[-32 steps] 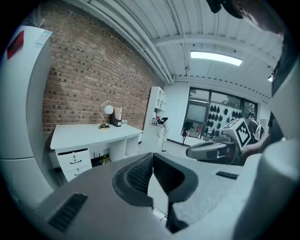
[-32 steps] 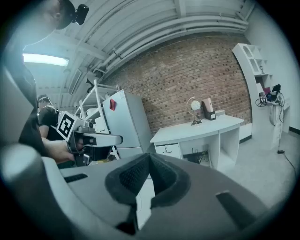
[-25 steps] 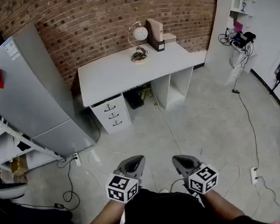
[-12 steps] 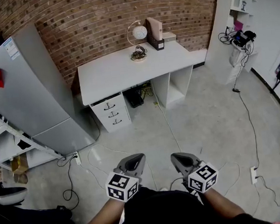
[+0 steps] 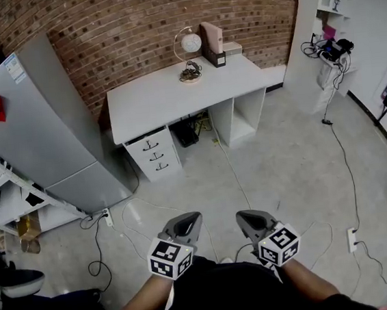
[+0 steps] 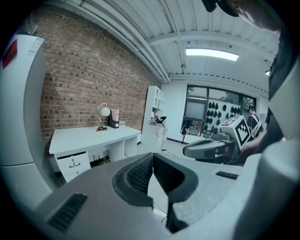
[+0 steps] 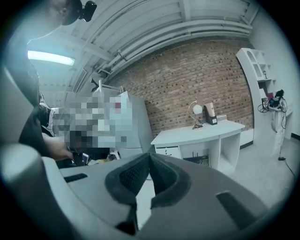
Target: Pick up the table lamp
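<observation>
The table lamp (image 5: 190,53), a white globe inside a thin metal ring on a round base, stands at the back of a white desk (image 5: 167,98) against the brick wall. It also shows small in the left gripper view (image 6: 103,117) and the right gripper view (image 7: 196,115). My left gripper (image 5: 189,221) and right gripper (image 5: 245,219) hang close to my body, far from the desk, side by side over the floor. Both are shut with nothing between their jaws. In the left gripper view the left gripper (image 6: 152,156) points toward the desk, as does the right gripper (image 7: 149,156) in its own view.
A tan box file (image 5: 214,40) and a small box stand beside the lamp. A grey fridge (image 5: 32,126) is left of the desk, a white shelf unit (image 5: 332,5) at right. Cables (image 5: 233,174) trail over the concrete floor. A drawer unit (image 5: 155,156) sits under the desk.
</observation>
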Demonstrator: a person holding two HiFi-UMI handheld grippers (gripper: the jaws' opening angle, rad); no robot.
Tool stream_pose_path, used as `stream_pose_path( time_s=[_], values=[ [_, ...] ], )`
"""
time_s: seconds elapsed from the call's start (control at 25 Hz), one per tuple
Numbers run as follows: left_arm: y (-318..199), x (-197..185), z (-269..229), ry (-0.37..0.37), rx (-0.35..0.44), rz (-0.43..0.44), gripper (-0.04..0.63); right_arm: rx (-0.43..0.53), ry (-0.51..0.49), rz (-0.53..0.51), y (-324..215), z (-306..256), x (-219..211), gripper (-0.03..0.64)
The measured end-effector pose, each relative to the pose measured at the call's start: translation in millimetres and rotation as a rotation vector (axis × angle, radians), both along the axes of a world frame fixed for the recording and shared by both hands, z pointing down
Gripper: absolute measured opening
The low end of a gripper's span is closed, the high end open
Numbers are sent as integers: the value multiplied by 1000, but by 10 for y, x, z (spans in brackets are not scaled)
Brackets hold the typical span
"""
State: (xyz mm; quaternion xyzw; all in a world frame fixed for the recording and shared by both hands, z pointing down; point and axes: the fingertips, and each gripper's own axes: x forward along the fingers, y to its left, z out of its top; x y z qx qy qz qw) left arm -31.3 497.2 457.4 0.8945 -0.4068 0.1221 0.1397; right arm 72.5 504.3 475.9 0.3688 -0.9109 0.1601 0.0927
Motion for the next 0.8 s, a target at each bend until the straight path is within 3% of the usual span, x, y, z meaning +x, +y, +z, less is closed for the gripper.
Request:
stream_pose_path(
  time_s=[0.2, 0.44, 0.56, 0.8],
  values=[
    [13, 42, -4, 6, 15, -15, 6, -6, -22, 14, 20, 53, 73, 16],
    [36, 25, -22, -7, 13, -23, 9, 19, -71, 21, -27, -54, 68, 139],
    [28, 7, -1, -17, 12, -29, 86, 44, -78, 28, -61, -85, 62, 206],
    [-53, 98, -22, -16, 32, -22, 158, 62, -54, 49, -72, -66, 139, 294]
  ],
)
